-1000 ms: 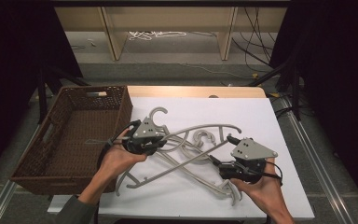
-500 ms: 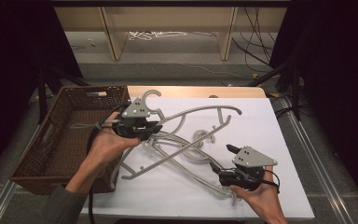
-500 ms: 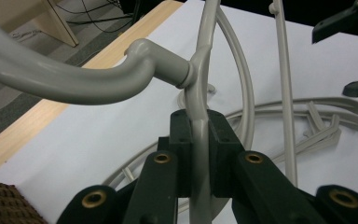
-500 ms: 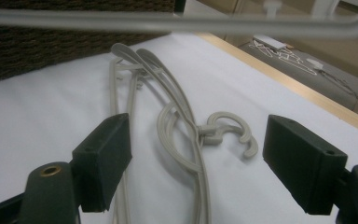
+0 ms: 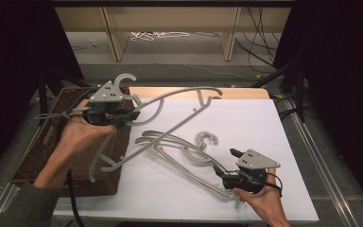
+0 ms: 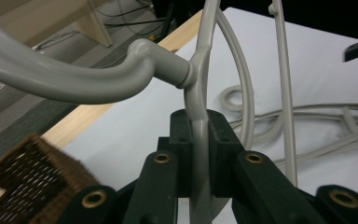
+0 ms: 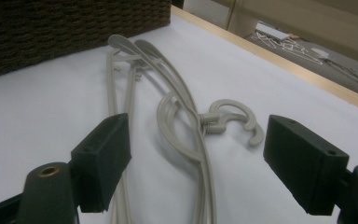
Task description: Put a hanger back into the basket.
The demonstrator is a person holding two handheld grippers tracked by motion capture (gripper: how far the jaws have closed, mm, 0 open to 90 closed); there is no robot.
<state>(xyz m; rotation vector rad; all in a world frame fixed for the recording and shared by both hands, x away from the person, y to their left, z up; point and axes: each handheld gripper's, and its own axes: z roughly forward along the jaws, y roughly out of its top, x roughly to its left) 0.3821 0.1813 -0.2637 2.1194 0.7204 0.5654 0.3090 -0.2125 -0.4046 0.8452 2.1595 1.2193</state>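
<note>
The lifted hanger (image 5: 170, 106) hangs in the high view from the left gripper (image 5: 131, 115), above the near edge of the wicker basket (image 5: 52, 142); its long axis runs from the hook (image 5: 123, 81) at the basket down and right over the white sheet (image 5: 264, 127). The second hanger (image 5: 184, 153) lies flat, and the right gripper (image 5: 224, 168) is the nearer one to it.

In the left gripper view the pads (image 6: 182, 140) are clamped on the hanger neck (image 6: 196, 135).

In the right gripper view the jaws stand wide apart, holding nothing; the second hanger (image 7: 186, 135) lies straight ahead between them, lengthwise away.
</note>
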